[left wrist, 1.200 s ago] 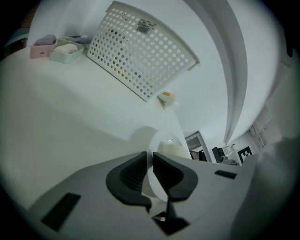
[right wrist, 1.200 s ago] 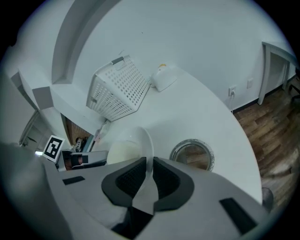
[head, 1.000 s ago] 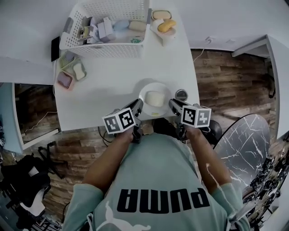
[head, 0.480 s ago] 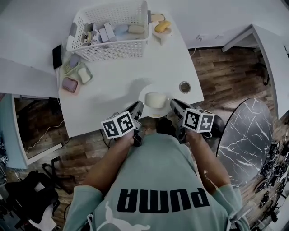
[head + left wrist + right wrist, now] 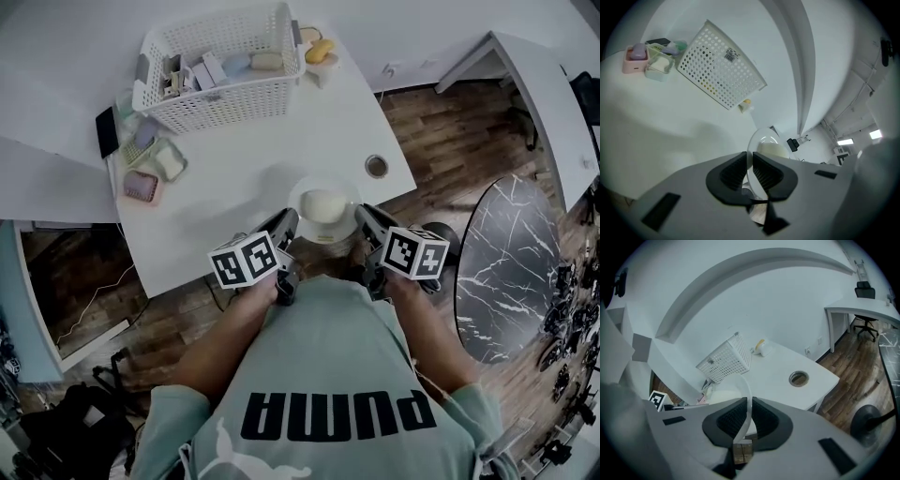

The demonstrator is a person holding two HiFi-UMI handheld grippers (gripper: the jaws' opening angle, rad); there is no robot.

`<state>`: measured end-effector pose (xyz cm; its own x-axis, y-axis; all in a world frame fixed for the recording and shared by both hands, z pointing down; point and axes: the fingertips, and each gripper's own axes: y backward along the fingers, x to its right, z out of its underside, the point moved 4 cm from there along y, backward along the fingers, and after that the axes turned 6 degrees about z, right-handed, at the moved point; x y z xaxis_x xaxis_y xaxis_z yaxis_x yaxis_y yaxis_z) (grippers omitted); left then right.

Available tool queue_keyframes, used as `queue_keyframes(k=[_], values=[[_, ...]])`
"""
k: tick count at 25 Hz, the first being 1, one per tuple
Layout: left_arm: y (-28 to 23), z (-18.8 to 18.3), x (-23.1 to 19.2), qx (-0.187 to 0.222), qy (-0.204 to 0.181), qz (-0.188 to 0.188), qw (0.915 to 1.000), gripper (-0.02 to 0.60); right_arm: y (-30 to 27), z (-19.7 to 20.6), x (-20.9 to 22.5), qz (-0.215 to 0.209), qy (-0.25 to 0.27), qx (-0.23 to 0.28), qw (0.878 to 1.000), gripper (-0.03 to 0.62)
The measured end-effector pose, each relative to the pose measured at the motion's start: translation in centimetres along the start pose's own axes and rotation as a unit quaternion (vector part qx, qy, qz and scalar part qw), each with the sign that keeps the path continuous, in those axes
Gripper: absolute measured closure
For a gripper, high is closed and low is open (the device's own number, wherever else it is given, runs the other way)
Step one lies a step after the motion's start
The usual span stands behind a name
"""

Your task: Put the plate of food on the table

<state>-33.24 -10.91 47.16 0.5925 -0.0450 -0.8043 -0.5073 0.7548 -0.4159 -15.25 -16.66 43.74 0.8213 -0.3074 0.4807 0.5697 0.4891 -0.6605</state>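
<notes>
A white plate (image 5: 323, 208) with a pale lump of food (image 5: 322, 203) hangs over the near edge of the white table (image 5: 225, 211), held from both sides. My left gripper (image 5: 287, 228) is shut on the plate's left rim, and my right gripper (image 5: 363, 220) is shut on its right rim. In the left gripper view the plate's rim (image 5: 754, 145) runs between the left gripper's (image 5: 750, 169) dark pads, with the food (image 5: 772, 150) beyond. The right gripper view shows the right gripper (image 5: 748, 419) clamping the rim (image 5: 746, 392) the same way.
A white perforated basket (image 5: 220, 70) with several items stands at the table's far side. Soap dishes (image 5: 155, 169) lie at the left, a dish with a yellow item (image 5: 319, 52) at the far right, and a round cable hole (image 5: 376, 166) near the right edge. A marble-topped table (image 5: 506, 272) stands at my right.
Both grippers have lifted with the plate between them. The table and basket now look smaller and have slid left in the head view.
</notes>
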Motion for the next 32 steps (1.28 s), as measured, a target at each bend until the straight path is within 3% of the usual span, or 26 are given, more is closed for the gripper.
queue_keyframes(k=[11,32], values=[[-1.9,0.9,3.3,-0.038,-0.016,0.044,0.9982,0.538,4.2,-0.4,1.9,0.034,-0.030,0.040,0.998,0.554],[-10.7,10.8,14.3,-0.139,-0.090,0.089,0.9822,0.538,16.3,2.5,15.2,0.089,-0.143,0.129,0.977,0.556]])
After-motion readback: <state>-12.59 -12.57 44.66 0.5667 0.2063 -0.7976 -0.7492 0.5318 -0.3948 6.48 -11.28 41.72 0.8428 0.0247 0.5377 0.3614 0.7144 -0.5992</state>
